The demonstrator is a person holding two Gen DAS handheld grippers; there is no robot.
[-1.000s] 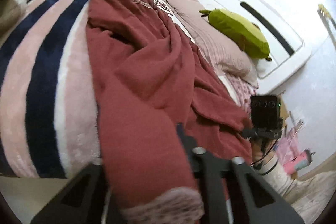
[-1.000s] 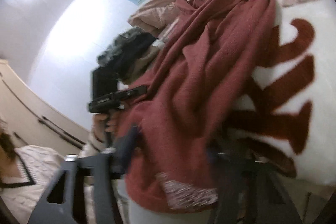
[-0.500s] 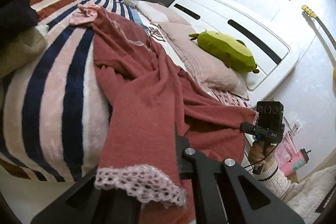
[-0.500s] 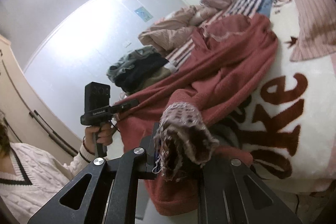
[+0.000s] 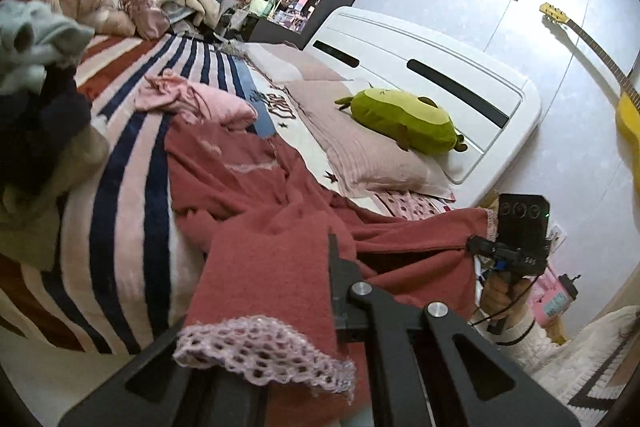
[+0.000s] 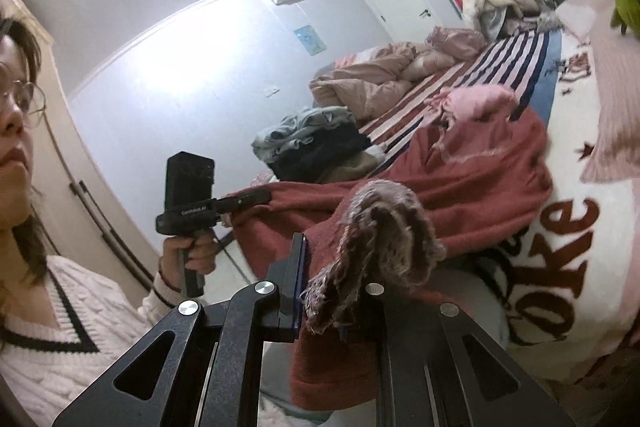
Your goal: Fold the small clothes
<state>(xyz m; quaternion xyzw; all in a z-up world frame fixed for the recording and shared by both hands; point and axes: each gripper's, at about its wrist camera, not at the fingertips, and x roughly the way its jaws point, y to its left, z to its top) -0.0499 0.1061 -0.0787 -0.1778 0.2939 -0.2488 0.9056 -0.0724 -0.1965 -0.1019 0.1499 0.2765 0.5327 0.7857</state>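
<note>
Both grippers, left (image 5: 336,291) and right (image 6: 340,291), clench lace cuffs; the red garment (image 5: 280,211) stretches bedward, away from them.

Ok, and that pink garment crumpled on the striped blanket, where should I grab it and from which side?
Take the pink garment by the puffed fold at the end nearest the red garment: it stands up off the striped blanket, giving a ridge to pinch. Come down from above, reaching over the red garment. The other end looks like a thin bunched tangle, probably harder to catch.
</note>
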